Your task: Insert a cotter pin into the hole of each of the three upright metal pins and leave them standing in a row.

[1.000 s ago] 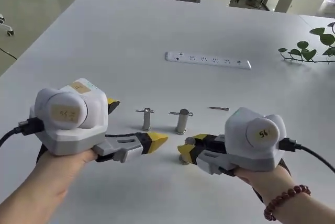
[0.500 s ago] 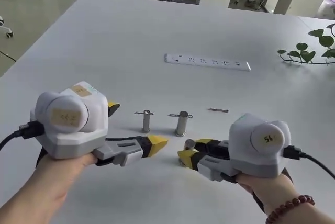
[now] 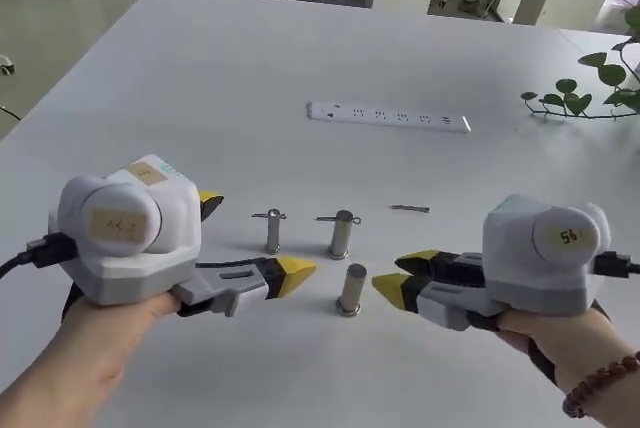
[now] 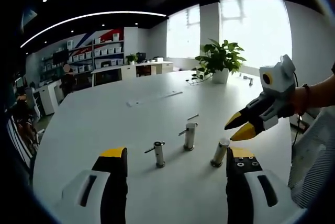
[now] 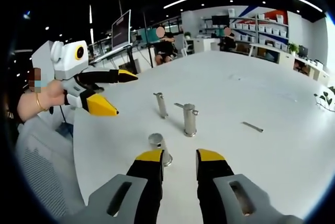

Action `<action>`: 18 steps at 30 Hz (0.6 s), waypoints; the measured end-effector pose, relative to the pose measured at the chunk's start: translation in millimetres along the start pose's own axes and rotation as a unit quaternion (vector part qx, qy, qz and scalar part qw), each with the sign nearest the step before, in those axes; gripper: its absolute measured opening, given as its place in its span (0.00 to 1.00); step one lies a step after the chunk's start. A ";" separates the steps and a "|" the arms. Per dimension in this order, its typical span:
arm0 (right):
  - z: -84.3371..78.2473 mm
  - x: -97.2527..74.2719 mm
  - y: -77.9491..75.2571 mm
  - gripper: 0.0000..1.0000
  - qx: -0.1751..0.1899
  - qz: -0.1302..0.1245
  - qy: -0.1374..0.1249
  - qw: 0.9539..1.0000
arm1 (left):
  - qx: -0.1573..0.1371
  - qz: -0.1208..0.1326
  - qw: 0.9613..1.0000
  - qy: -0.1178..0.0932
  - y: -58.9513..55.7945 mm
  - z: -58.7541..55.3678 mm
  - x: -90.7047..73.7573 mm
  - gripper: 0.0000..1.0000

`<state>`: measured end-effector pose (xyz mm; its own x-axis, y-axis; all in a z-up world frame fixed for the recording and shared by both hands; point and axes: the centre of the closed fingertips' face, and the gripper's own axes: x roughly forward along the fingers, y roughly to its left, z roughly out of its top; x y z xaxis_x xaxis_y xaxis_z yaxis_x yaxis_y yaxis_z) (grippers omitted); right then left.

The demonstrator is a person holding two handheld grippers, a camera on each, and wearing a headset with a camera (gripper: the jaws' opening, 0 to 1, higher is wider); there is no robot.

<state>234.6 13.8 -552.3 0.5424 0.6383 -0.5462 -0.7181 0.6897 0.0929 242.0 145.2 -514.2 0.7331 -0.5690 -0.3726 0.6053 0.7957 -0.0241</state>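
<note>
Metal on white: three short pins stand upright on a pale table. The left pin and the middle pin stand side by side in the far row. The left cotter pin crosses the top of the first and the middle cotter pin crosses the top of the second, each apparently through the hole, though the detail is small. The near pin stands apart from the row, closer to the person and just right of the middle pin's line, its top bare. A loose cotter pin lies flat on the table, beyond the row and to its right. The left tool, at the near left, has its yellow-tipped jaws spread wide and holds nothing. The right tool, at the near right, has its jaws a narrow gap apart and empty, its tips just right of the near pin and not touching it. A white power strip lies far across the table. A leafy plant trails at the far right edge.
</note>
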 end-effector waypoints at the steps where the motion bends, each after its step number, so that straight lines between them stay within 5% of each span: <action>1: 1.1 -1.1 -5.2 0.18 0.003 -0.004 0.000 1.000 | -0.001 -0.001 1.000 0.000 -0.4 0.2 0.2 0.77; 18: 20.3 3.5 -76.9 0.11 -0.018 -0.057 0.038 0.998 | 0.004 -0.015 1.000 0.008 -8.4 -3.9 3.2 0.75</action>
<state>300.6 -30.1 -544.5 0.5875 0.5286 -0.6127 -0.6705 0.7419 -0.0029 238.0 137.6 -518.8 0.7102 -0.5887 -0.3861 0.6291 0.7769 -0.0273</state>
